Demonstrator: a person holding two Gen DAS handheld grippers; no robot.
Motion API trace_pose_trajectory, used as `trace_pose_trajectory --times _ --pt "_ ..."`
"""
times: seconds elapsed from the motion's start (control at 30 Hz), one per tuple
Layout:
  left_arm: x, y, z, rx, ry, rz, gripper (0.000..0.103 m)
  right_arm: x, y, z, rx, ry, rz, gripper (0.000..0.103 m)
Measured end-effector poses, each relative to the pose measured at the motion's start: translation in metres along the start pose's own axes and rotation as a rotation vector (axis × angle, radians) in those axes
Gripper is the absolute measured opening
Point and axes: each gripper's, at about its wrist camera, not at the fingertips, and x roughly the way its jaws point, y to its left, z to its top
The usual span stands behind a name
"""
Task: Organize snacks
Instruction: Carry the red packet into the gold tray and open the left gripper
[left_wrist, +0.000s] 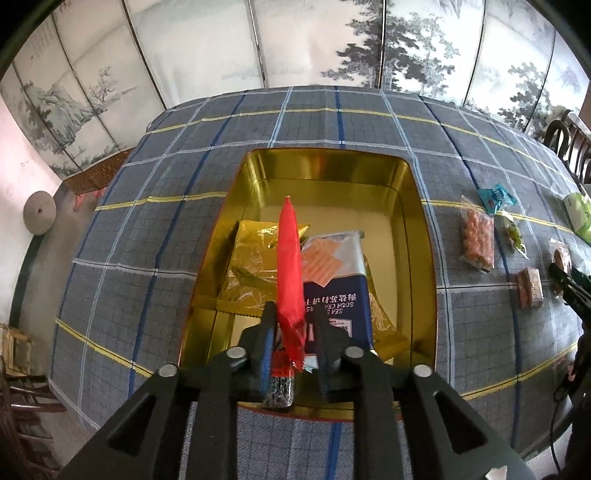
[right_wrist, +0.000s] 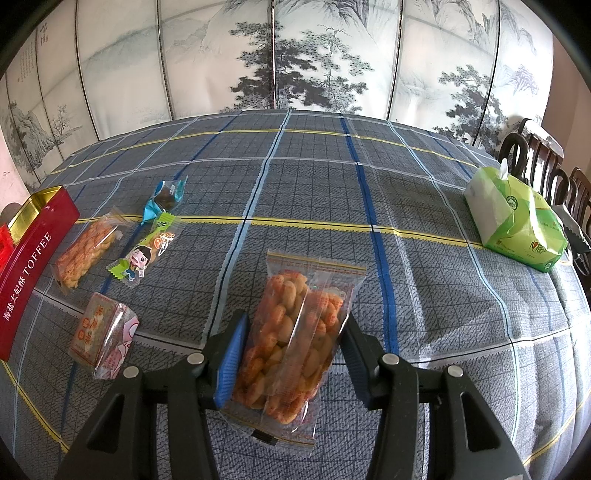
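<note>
Left wrist view: left gripper (left_wrist: 291, 325) pinched shut on a red snack pack (left_wrist: 290, 266), held over the open gold tin (left_wrist: 417, 236) in the middle of the tabletop (left_wrist: 147, 229). Already lying in the tin: a gold packet (left_wrist: 251, 262) and a blue cracker bag (left_wrist: 340, 291). Red pack not dropped in yet. Still out on the cloth toward the right edge: a bag of orange bits (left_wrist: 478, 236), a blue candy (left_wrist: 493, 197), a green pack (left_wrist: 511, 230), a small square pack (left_wrist: 530, 288).

Right wrist view: right gripper (right_wrist: 291, 350) wide, fingers on both sides of an orange puff bag (right_wrist: 295, 339) lying flat near the front edge, not squeezing it. Same four loose snacks left by the tin's red wall. Green tissue pack (right_wrist: 517, 221) at the right edge.

About a third done, by the look of it.
</note>
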Motion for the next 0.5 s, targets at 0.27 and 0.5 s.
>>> trace_pose_trajectory --times 0.27,0.5 --pt "-0.012 0.002 -0.001 -0.002 -0.028 -0.002 0.032 0.000 -0.001 0.000 -0.001 0.000 0.000 0.051" --pt "-0.022 0.004 -0.007 -0.009 -0.035 -0.004 0.039 0.000 -0.001 0.000 -0.001 0.000 -0.001 0.051"
